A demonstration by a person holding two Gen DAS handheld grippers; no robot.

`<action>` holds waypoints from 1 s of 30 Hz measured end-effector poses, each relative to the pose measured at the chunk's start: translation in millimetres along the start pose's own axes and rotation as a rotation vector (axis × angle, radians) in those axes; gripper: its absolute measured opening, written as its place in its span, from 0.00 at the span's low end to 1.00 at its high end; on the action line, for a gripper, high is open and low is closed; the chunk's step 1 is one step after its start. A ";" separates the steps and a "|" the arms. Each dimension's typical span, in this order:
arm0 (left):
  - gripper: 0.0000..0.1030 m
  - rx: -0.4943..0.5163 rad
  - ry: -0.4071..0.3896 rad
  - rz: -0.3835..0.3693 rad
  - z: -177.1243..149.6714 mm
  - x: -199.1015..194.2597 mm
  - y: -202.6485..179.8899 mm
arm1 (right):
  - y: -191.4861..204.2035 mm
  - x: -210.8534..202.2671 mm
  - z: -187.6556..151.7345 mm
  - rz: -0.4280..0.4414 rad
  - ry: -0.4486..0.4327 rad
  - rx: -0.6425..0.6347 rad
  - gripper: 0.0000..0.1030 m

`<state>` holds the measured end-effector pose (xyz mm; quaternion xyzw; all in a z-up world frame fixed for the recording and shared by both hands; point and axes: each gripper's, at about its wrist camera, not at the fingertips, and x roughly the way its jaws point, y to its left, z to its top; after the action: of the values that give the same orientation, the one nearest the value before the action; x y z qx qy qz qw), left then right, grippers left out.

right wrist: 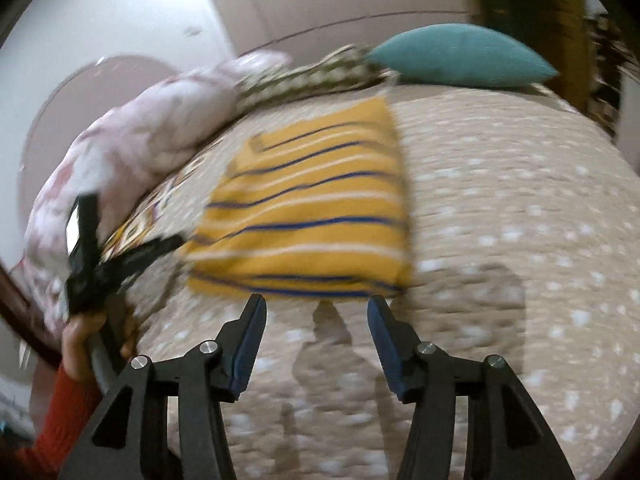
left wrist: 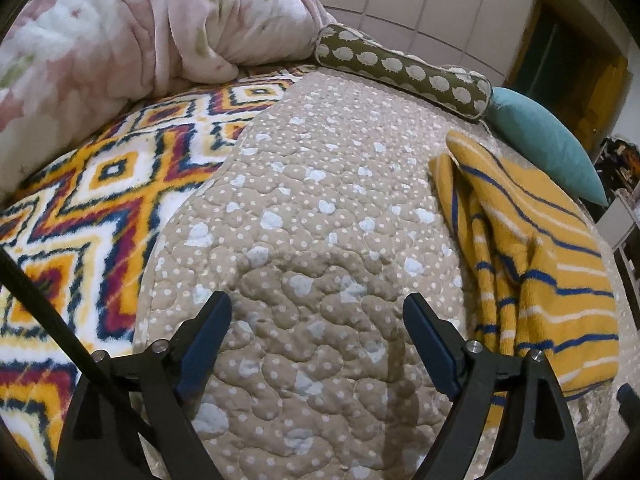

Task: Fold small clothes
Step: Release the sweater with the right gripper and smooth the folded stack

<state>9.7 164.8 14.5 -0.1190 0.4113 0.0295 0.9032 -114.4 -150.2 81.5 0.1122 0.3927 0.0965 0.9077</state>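
Note:
A small yellow garment with blue and white stripes (left wrist: pixel 536 264) lies folded on the beige dotted quilt (left wrist: pixel 320 208), to the right of my left gripper (left wrist: pixel 318 312). The left gripper is open and empty, over bare quilt. In the right wrist view the same garment (right wrist: pixel 308 216) lies flat just beyond my right gripper (right wrist: pixel 316 314), which is open and empty and close to the garment's near edge. The left gripper (right wrist: pixel 132 256), held in a hand, shows at the garment's left side. This view is motion-blurred.
A pink floral blanket (left wrist: pixel 120 28) is heaped at the far left, beside a patterned orange rug-like throw (left wrist: pixel 100 200). An olive bolster (left wrist: pixel 404 68) and a teal pillow (left wrist: pixel 548 144) line the far edge. The bed's right edge drops off past the garment.

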 end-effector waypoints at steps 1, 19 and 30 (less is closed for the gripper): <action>0.84 -0.002 -0.004 -0.004 -0.8 -1.0 0.8 | -5.0 -2.9 -1.3 -0.023 -0.011 0.005 0.56; 0.96 0.160 0.049 0.202 -79.9 -57.6 -57.7 | -16.0 -31.9 -29.3 -0.064 -0.013 -0.010 0.65; 1.00 0.142 0.057 0.249 -91.6 -60.5 -70.1 | -9.9 -25.1 -45.4 -0.130 0.064 -0.001 0.66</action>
<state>-87.1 77.6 15.2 -0.0038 0.4495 0.1085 0.8866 -163.8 -160.5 65.8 0.0828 0.4278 0.0409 0.8991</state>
